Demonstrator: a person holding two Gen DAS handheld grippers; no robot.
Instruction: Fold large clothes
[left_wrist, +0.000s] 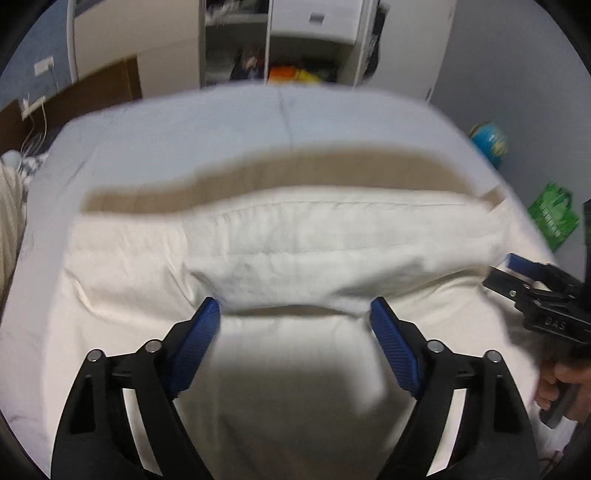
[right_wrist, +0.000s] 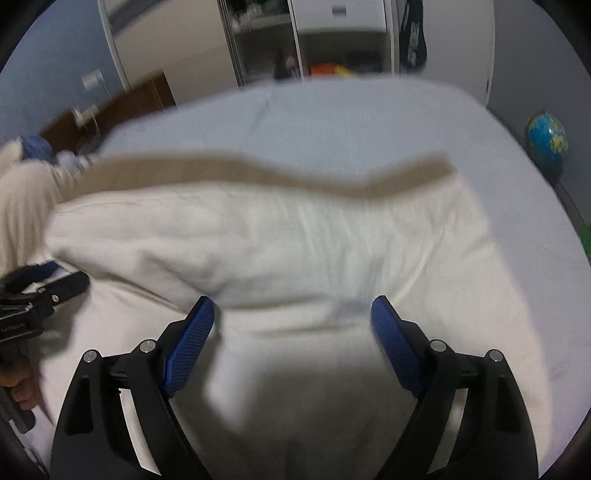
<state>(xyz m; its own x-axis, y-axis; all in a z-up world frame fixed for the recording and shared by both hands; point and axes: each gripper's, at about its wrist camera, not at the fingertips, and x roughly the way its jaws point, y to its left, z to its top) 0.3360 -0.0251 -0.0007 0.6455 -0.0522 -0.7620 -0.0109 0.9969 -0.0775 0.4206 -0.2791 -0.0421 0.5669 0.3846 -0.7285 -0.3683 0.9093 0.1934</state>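
Cream cloth, big garment (left_wrist: 295, 251), lies spread across the bed (left_wrist: 184, 125) with a tan band (left_wrist: 258, 173) along its far edge; a folded-over layer sits on top, its near edge running just ahead of both claws. My left claw (left_wrist: 295, 314) is released, jaws wide, nothing between the pads, cloth only below and ahead of the tips. My right claw (right_wrist: 293, 312) the same, spread and empty, hovering over the near fold. Each claw shows at the other view's edge, so they sit side by side, well apart along the fold. Frames are blurred, so I can't tell seams or which garment part this is. I judge one fold is laid and the next grab is pending. To do it well I'd drop both claws level onto the same edge, spaced evenly toward the corners, and pinch all layers at once, not just the top sheet. Then lift together at equal height and carry the edge straight toward the tan band so the fold line stays square. Risk: one claw catching the bedsheet beneath, or grabbing a single layer so the fold slides open. Globe (right_wrist: 546, 138) and wardrobe (left_wrist: 306, 40) are far off, no obstruction.
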